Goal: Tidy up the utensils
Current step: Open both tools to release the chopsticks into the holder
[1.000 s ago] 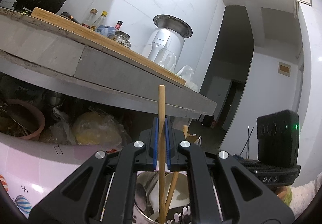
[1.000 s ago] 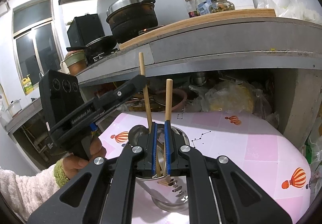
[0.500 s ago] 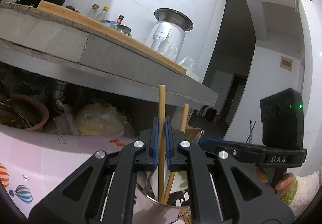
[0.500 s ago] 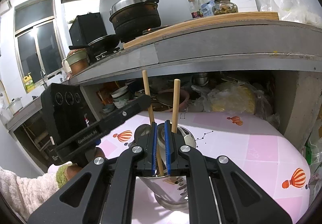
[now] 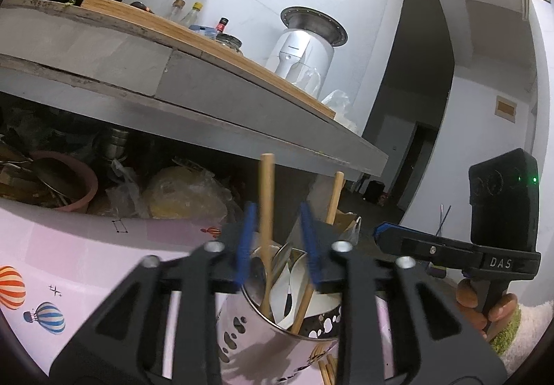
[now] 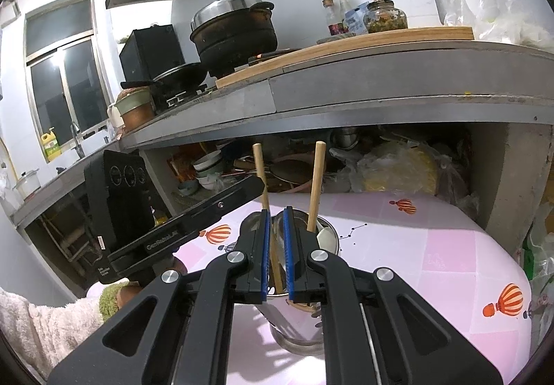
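A perforated steel utensil holder [image 5: 263,333] [image 6: 294,326] stands on the pink balloon-print tablecloth [image 6: 432,246]. Two wooden sticks stand in it with a white spoon [image 6: 327,236]. The nearer stick [image 5: 266,198] [image 6: 259,170] rises between the blue pads of my left gripper [image 5: 277,222] [image 6: 254,186]. Those jaws are opening, with a gap on each side of the stick. The second stick [image 5: 334,194] [image 6: 315,184] leans to the right. My right gripper [image 6: 276,222] [image 5: 381,232] hovers at the holder's near rim, shut on nothing. The stick seen through its slit is farther off.
A grey concrete counter [image 6: 381,83] overhangs the far side of the table, with pots, bottles and a cutting board on top. Bowls, a pink basin [image 5: 69,184] and plastic bags crowd the shelf under it. Loose sticks [image 5: 325,367] lie by the holder's base. A person's hand [image 5: 495,309] holds each gripper.
The left gripper sank with the wooden stick into the holder, then its jaws spread off the stick. The right gripper stayed shut and nearly still.
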The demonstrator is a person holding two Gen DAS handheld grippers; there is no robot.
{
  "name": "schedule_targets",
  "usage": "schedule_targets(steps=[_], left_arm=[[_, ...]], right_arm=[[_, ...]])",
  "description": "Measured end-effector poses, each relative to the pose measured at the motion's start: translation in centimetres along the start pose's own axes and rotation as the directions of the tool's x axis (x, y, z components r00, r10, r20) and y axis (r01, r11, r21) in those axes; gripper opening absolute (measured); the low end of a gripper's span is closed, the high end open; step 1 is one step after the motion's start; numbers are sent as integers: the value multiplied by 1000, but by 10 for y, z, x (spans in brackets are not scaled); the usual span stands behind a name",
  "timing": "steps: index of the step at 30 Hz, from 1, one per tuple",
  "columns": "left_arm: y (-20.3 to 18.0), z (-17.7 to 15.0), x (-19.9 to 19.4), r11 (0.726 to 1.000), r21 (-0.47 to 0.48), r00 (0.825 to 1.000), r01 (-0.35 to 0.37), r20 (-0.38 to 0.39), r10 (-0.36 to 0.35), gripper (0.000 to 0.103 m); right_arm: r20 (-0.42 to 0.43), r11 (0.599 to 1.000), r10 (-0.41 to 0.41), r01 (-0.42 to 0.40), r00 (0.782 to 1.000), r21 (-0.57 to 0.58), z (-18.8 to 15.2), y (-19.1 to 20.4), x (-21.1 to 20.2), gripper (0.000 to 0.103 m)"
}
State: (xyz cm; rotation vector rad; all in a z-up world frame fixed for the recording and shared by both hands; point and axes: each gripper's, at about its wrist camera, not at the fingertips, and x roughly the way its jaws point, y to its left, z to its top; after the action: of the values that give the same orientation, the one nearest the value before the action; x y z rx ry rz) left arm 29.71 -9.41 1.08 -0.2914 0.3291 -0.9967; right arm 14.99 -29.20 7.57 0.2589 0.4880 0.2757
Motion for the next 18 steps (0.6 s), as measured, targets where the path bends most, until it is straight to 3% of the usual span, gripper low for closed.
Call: schedule_targets(steps=[7, 8, 9, 11, 15, 18], left_arm=[[-10, 10, -21, 1000, -1, 1000, -22, 12, 22, 50], [-13, 12, -27, 1000, 1, 1000, -25, 16, 25, 55], [-15, 13, -31, 1000, 4, 999, -28, 17, 28, 63], [-22, 17, -47, 999, 7, 999, -38, 13, 38, 67], [-35, 18, -79, 998, 17, 998, -66, -12, 66, 81], [-42, 13, -102, 997, 5, 996, -75, -49, 76, 86]], right_arm=[[13, 1000, -3, 3, 1000, 27, 0, -1, -23, 9], [14, 999, -4, 3, 1000, 37, -1, -2, -28, 14], [16, 999, -7, 7, 1000, 54, -2, -3, -36, 28], [22, 997, -8, 6, 1000, 78, -5, -7, -48, 44], [-11, 991, -56, 57, 998, 124, -17, -13, -76, 61], [-65, 980, -96, 105, 993, 167, -34, -20, -93, 63]])
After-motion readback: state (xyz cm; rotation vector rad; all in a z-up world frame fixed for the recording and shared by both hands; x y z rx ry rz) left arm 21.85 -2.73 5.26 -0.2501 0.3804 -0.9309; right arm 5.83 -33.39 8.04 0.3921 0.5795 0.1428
